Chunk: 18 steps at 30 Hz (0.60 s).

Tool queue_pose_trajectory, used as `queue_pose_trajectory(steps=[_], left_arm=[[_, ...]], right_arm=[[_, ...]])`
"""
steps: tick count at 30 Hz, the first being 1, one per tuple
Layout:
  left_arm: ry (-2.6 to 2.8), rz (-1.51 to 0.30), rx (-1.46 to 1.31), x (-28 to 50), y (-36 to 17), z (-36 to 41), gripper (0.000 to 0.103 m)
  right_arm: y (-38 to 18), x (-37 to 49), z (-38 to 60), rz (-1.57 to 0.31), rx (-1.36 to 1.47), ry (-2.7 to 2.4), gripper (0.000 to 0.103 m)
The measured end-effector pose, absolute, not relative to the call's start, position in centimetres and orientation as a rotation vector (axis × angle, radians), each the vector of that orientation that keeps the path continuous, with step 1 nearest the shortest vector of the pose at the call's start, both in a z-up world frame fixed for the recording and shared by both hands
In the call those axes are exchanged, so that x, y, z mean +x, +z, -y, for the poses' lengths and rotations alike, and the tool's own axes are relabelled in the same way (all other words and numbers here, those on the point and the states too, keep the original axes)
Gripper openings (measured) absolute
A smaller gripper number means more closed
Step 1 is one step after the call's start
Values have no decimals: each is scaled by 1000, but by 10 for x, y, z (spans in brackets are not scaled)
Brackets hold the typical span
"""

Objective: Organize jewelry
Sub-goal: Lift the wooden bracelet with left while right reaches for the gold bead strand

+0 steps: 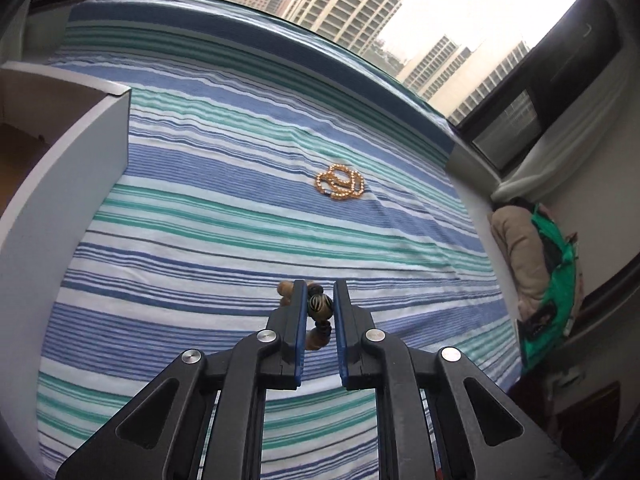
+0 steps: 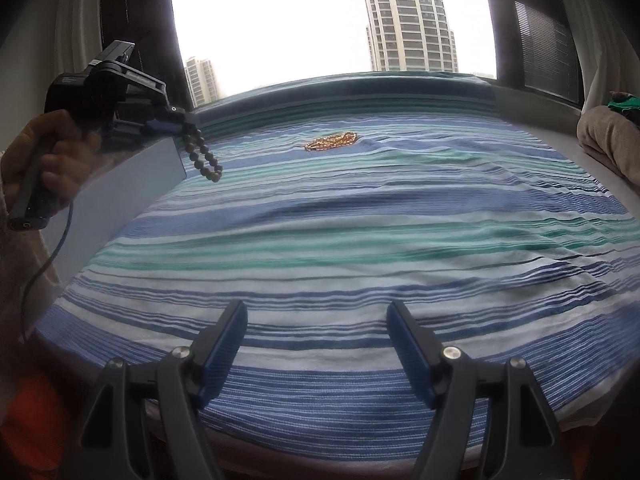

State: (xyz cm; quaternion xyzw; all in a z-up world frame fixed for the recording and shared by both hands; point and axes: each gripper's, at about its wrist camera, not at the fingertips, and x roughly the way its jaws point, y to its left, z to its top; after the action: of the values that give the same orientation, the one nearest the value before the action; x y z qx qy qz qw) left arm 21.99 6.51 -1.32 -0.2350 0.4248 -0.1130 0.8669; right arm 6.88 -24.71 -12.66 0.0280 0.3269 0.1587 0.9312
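Note:
My left gripper (image 1: 320, 290) is shut on a bracelet of dark and brown beads (image 1: 319, 306); a striped bead sits between the blue pads and the rest hangs below. The right wrist view shows the same left gripper (image 2: 188, 120) raised at the left, the bead bracelet (image 2: 206, 156) dangling from it over the striped cloth beside the white box (image 2: 132, 192). A coiled golden bead necklace (image 1: 340, 182) lies on the cloth further out, also the golden necklace (image 2: 332, 141) near the far edge. My right gripper (image 2: 316, 320) stands open and low over the cloth, holding nothing.
A blue, green and white striped cloth (image 1: 224, 216) covers the surface. The white open box (image 1: 60, 184) stands at the left. A beige and green bundle (image 1: 536, 264) lies off the right edge. A hand (image 2: 48, 160) grips the left tool's handle. A window runs behind.

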Motion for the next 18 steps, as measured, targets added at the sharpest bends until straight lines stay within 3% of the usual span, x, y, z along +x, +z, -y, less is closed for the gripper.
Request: queue_pose_trajectory(steps=[4,9,12,18], left_arm=[[-198,-865,-467,201,-11,-81,11],[-175,-840,-459,183,-14,-94,11],[-167,-834,-473,176,-18,-103,11],[-154,-834,-495,164,-20,-121,11]], right_arm=[[-109,109,247,-781,108,444,73],[-74,224,265,-915,320,462,73],[-68,313,254,-977,364,451,52],[-107,461,227,-1081,478,289,45]])
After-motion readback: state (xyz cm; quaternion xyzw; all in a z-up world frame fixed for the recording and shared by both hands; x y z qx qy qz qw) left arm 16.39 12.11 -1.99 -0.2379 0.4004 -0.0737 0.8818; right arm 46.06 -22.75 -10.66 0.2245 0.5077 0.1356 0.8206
